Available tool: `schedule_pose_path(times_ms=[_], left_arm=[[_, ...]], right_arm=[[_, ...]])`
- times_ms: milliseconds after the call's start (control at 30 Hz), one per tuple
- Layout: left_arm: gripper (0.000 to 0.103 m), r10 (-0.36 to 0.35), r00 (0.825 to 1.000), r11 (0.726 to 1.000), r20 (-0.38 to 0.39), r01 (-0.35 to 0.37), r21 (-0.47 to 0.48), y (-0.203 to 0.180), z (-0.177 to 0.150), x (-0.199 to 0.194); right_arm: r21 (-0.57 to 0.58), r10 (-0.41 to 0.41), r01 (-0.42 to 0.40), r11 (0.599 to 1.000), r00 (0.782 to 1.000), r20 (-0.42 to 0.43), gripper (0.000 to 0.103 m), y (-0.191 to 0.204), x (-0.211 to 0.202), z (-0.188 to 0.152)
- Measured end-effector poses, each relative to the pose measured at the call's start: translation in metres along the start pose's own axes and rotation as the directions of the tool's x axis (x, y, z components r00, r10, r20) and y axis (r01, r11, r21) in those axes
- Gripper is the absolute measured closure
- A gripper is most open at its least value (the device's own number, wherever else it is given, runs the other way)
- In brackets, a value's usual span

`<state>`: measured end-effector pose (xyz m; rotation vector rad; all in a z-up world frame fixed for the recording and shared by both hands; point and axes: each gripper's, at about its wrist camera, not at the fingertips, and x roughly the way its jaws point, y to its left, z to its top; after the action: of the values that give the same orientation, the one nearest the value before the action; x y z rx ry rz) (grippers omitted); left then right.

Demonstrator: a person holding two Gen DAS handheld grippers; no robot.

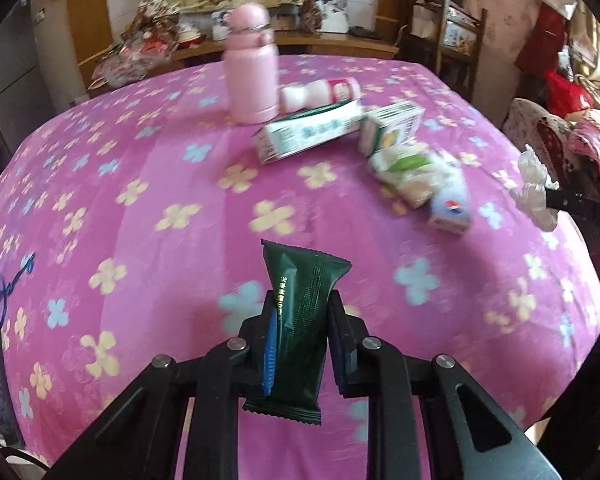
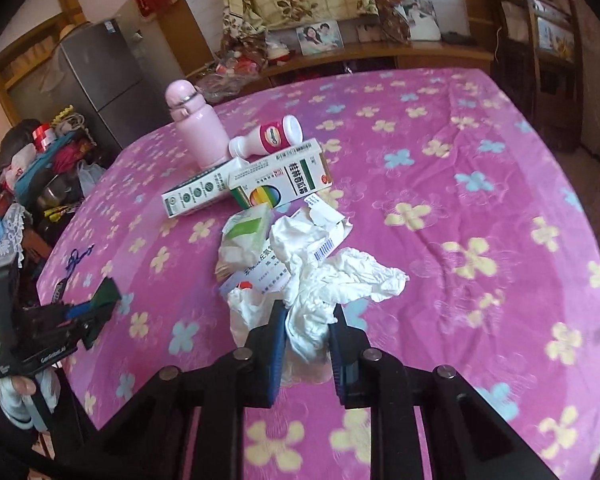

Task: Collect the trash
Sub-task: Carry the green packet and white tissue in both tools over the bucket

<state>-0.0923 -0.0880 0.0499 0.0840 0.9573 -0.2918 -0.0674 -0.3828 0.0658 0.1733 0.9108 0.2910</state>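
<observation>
My left gripper (image 1: 303,298) is shut on a dark green snack wrapper (image 1: 300,344), held upright above the pink flowered tablecloth (image 1: 140,200). In the right wrist view that left gripper (image 2: 100,304) hangs at the table's left edge with the green wrapper (image 2: 107,290) in it. My right gripper (image 2: 308,308) is shut on a crumpled white tissue (image 2: 340,280), which billows out past its fingers. Just behind it lies a heap of paper scraps and small packets (image 2: 248,236). The tissue (image 1: 534,188) also shows at the right edge of the left wrist view.
Mid-table stand a pink flask (image 2: 198,128), a small pink-banded bottle (image 2: 268,138) on its side, a green-and-white carton (image 2: 200,192) and a medicine box (image 2: 280,182). A grey fridge (image 2: 100,76) and clutter sit left of the table, a wooden chair (image 1: 448,40) behind it.
</observation>
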Motion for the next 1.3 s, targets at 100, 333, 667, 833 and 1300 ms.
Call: schedule_pose_path(times_ms=[100,333,667,833,1300], left_arm=[[0.080,-0.021,1.000,0.999,0.004,0.021,0.030,-0.024,0.008,-0.002],[0.080,-0.072,0.997,0.992,0.023,0.070,0.106,-0.088,0.027,-0.003],[0.080,-0.160,0.986,0.964,0.039,0.148,0.219,-0.187,0.053,-0.001],[0.080,-0.213,0.977,0.942,0.029,0.198,0.272,-0.238,0.061,0.002],[0.080,-0.340,0.940,0.878,-0.040,0.332,0.343,-0.357,0.083,0.027]], right_arm=[[0.002,-0.012,0.012,1.000,1.000,0.011,0.081,-0.005,-0.016,-0.005],[0.024,-0.048,0.048,0.999,0.998,0.035,0.082,-0.030,-0.051,-0.018],[0.101,-0.138,0.131,0.986,0.988,0.066,0.081,-0.089,-0.101,-0.039],[0.155,-0.190,0.176,0.972,0.979,0.075,0.081,-0.124,-0.126,-0.053],[0.297,-0.318,0.286,0.911,0.946,0.065,0.081,-0.212,-0.171,-0.094]])
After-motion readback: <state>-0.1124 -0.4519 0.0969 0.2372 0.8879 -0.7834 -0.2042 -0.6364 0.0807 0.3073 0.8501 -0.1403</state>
